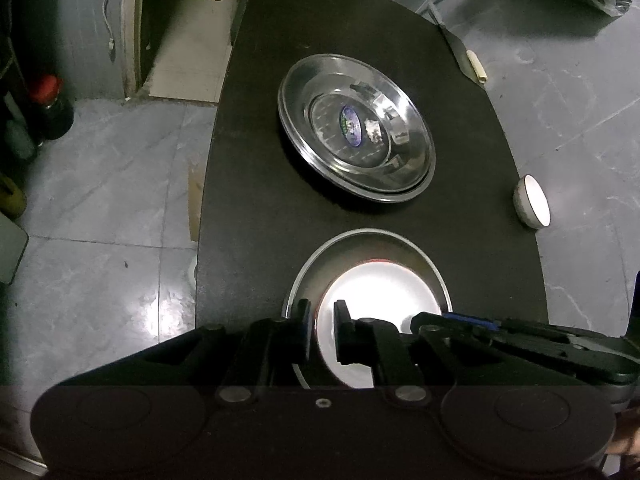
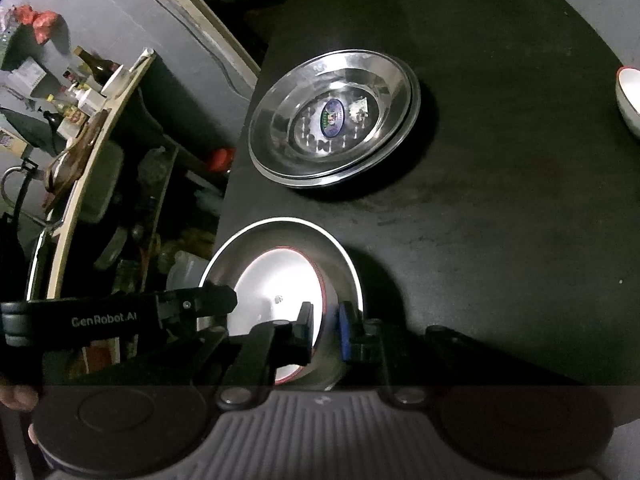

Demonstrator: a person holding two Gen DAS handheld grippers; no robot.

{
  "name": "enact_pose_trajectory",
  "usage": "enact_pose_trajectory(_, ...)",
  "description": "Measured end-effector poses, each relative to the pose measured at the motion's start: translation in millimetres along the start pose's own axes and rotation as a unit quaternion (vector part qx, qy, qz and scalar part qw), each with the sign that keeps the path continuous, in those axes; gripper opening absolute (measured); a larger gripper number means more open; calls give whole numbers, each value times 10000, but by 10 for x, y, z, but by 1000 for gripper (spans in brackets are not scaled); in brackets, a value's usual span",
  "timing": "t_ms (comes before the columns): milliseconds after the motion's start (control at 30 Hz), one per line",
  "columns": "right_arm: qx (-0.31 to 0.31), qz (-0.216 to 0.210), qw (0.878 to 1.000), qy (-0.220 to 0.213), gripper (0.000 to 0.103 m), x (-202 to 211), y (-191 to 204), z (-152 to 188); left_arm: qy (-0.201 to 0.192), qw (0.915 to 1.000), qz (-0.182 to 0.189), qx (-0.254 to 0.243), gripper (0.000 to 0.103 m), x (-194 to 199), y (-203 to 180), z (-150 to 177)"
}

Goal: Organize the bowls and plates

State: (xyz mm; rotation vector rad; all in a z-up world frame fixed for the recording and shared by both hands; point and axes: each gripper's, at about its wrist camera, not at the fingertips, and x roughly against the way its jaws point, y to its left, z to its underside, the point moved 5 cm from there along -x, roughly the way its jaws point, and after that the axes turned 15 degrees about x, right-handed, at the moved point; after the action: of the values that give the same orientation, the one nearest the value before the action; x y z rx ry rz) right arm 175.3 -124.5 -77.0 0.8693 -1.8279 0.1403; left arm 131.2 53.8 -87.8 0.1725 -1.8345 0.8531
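Observation:
A white bowl with a red rim [image 1: 380,292] [image 2: 276,284] sits inside a steel plate [image 1: 360,248] [image 2: 340,268] at the near end of the black table. My left gripper [image 1: 322,330] is shut on the bowl's left rim. My right gripper [image 2: 326,330] is shut on the bowl's right rim; its fingers also show in the left wrist view [image 1: 456,322]. The left gripper shows in the right wrist view [image 2: 208,302]. Further back, stacked steel plates [image 1: 356,128] [image 2: 332,118] with a blue sticker lie on the table.
The black table [image 1: 260,200] [image 2: 480,220] ends in a drop at its left edge. A small white bowl [image 1: 532,200] [image 2: 630,96] stands at the right. A cleaver [image 1: 466,54] lies at the far right. Bottles and cluttered shelves [image 2: 80,92] are to the left.

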Motion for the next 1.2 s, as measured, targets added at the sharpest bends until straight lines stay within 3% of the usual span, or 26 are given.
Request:
enact_pose_trajectory(167,185,-36,9996,-207,22,137,-2,-12,-146,9998,-65,-112,16,91,-70,-53)
enact_pose_trajectory(267,291,-44,9985,-465,37,273,-17,-42,-233,9995,-66,-203,26,119,-154,-107)
enact_pose_trajectory(367,291,61,9970,-709,47,403,-100,-80,-332,9988,-85,-340,41,115,-275,-164)
enact_pose_trajectory(433,242,239,9952,-920,66,511,-195,-93,-450,9978,-69,-478,67,113,-393,-214)
enact_pose_trajectory(500,104,403,9928,-1120,79,611,-324,-91,-626,9960,-93,-637,83,102,-534,-263)
enact_pose_trajectory(633,-473,787,9844,-1504,102,803,-715,-41,-872,9903,-107,-1079,102,6,-887,-369)
enact_pose_trajectory(800,-1203,1639,9596,-1946,103,956,-1223,84,-740,9859,-93,-1495,102,-309,-1368,-463)
enact_pose_trajectory(967,-1466,2545,9283,-2279,103,980,-1539,174,-560,9727,-188,-2242,102,-790,-1980,-526)
enact_pose_trajectory(1067,-1845,2537,9199,-2353,103,904,-1726,210,-440,9632,-174,-2645,102,-1102,-2344,-584)
enact_pose_trajectory(1200,-2529,2098,9142,-2373,103,745,-1999,241,-391,9453,-219,-3232,101,-1551,-2809,-666)
